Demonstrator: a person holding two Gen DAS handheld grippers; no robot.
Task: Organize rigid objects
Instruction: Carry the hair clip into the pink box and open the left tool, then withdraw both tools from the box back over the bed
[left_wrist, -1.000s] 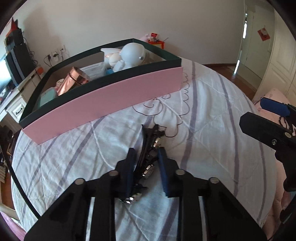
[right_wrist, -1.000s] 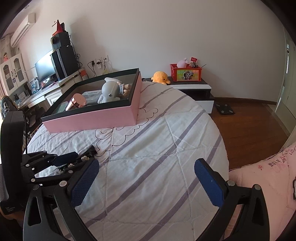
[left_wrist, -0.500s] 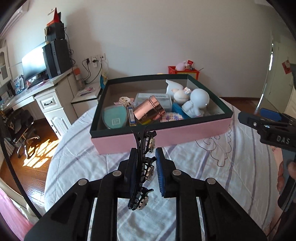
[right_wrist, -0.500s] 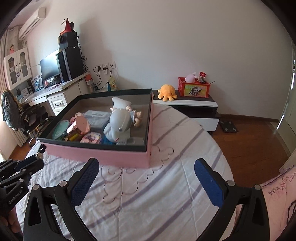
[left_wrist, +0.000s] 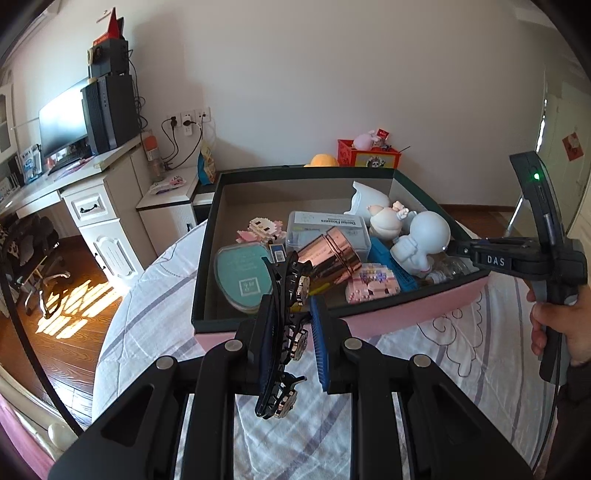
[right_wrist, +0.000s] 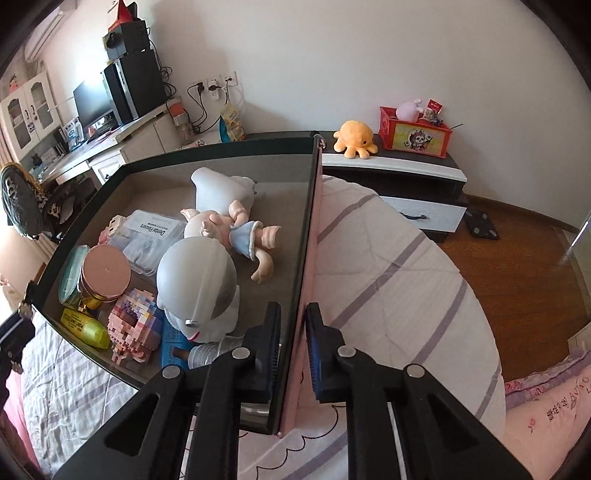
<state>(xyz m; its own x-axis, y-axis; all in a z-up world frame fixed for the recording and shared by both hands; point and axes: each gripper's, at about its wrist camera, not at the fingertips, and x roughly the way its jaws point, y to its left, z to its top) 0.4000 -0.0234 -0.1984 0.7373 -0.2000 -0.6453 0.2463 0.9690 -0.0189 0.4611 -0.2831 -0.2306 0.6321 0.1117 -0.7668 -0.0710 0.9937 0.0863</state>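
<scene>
Black jewelled hair claw clip (left_wrist: 284, 325) pinched in left tool (left_wrist: 291, 332), near pink box (left_wrist: 406, 314) for drop-in; right tool (right_wrist: 293, 341) clamps box wall, steadying it.

- Box (left_wrist: 369, 321) right half is crowded by the astronaut figure (left_wrist: 424, 240) and copper cup (left_wrist: 328, 254).
- Bare floor is left along the box's far wall and near-left corner.

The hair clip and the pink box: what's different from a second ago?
The left gripper lifted the hair clip off the bedsheet, toward the pink box. The right gripper, open and empty before, moved in and closed on the box's side wall. The toys inside stayed put.
</scene>
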